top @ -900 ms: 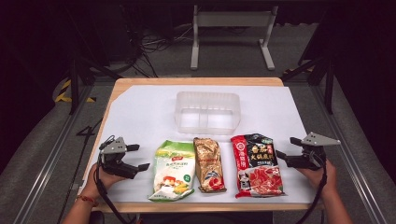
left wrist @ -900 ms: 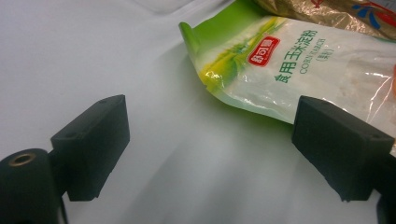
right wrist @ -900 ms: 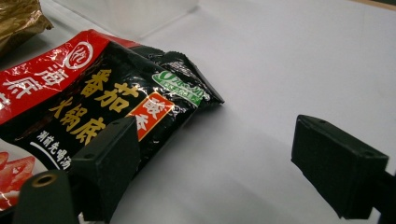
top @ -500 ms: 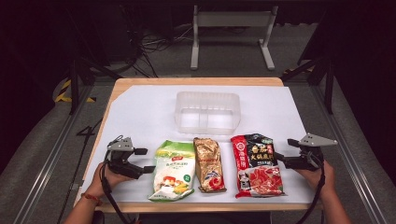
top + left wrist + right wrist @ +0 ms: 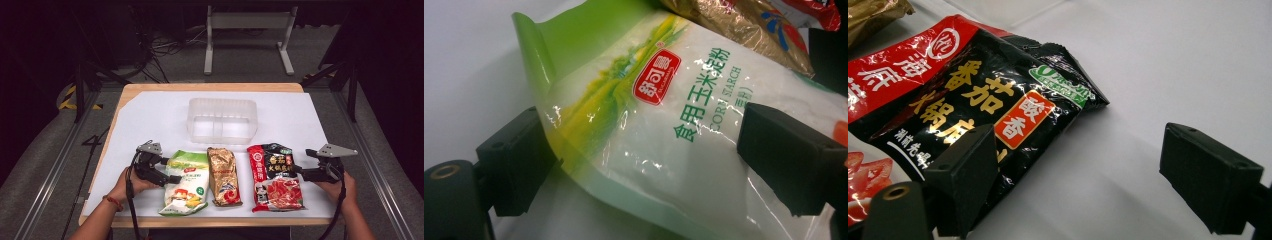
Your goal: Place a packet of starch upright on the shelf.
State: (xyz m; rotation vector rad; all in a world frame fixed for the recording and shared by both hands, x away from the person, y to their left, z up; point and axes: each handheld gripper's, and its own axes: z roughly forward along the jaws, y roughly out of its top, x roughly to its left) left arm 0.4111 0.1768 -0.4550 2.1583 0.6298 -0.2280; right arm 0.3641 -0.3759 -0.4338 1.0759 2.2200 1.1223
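Three snack bags lie in a row near the table's front edge. The green and white corn starch bag point(image 5: 186, 182) point(image 5: 664, 125) is leftmost. My left gripper point(image 5: 167, 176) point(image 5: 654, 160) stands open with its jaws on either side of that bag's left part, not pressed shut. A gold bag point(image 5: 223, 175) point(image 5: 744, 25) lies in the middle. The red and black hot pot bag point(image 5: 275, 176) point(image 5: 948, 100) lies at the right. My right gripper point(image 5: 300, 172) point(image 5: 1083, 175) is open at its right edge, with one jaw over the bag's corner and the other above bare table.
A clear plastic container point(image 5: 222, 120) with two compartments stands behind the bags at mid table. A white sheet point(image 5: 150, 115) covers the wooden tabletop. A grey metal stand point(image 5: 247, 30) and cables sit on the floor beyond.
My left gripper has moved right, from beside the green bag to having its open jaws around the bag's left side. The right gripper has edged slightly toward the red bag.
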